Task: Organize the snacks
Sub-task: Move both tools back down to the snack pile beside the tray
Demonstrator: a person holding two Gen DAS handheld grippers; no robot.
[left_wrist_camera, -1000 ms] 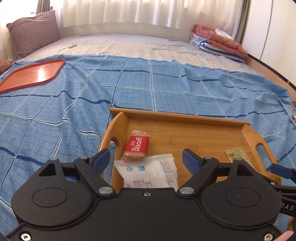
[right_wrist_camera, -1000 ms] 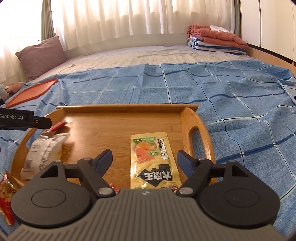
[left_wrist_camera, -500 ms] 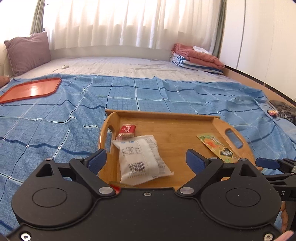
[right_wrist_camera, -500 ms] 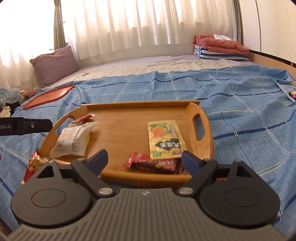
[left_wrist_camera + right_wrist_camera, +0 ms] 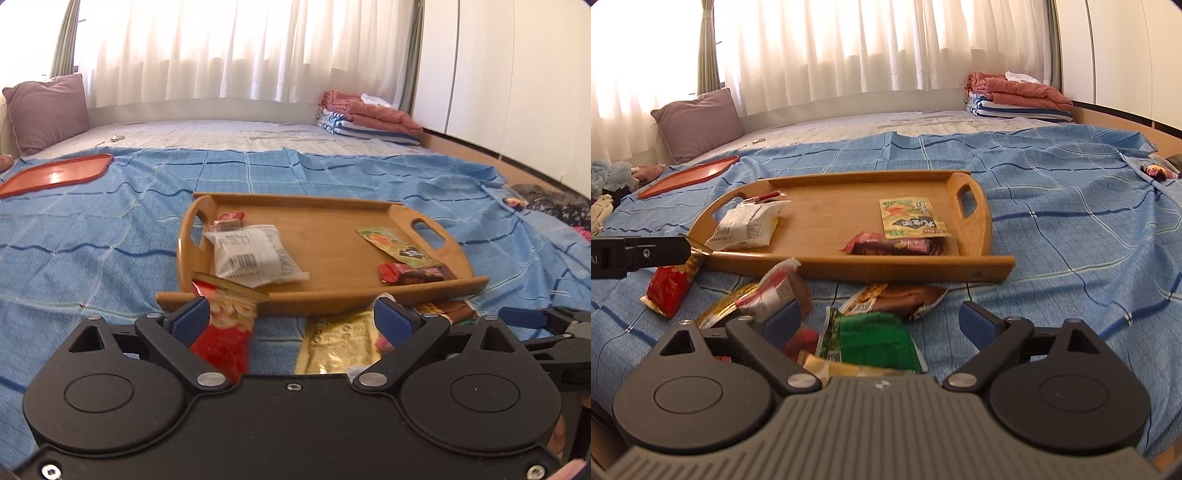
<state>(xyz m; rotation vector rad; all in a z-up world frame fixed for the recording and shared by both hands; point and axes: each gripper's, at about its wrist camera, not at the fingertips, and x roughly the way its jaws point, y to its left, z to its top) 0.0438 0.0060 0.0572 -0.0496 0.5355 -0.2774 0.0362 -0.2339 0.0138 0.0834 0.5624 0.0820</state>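
A wooden tray lies on the blue checked bedspread. In it are a white packet, a small red biscuit packet, a yellow-green sachet and a dark red bar. Loose snacks lie in front of the tray: a red bag, a gold packet, a green packet and a brown packet. My left gripper hangs over the red and gold packets, jaws opening, pads touching nothing. My right gripper hangs over the green packet, jaws opening, empty.
An orange tray lies far left on the bed, a purple pillow behind it. Folded blankets are stacked at the back right. Small dark items lie at the right edge.
Both grippers have pulled back from the tray toward the near edge of the bed and opened wider. The loose snacks in front of the tray have come into view.
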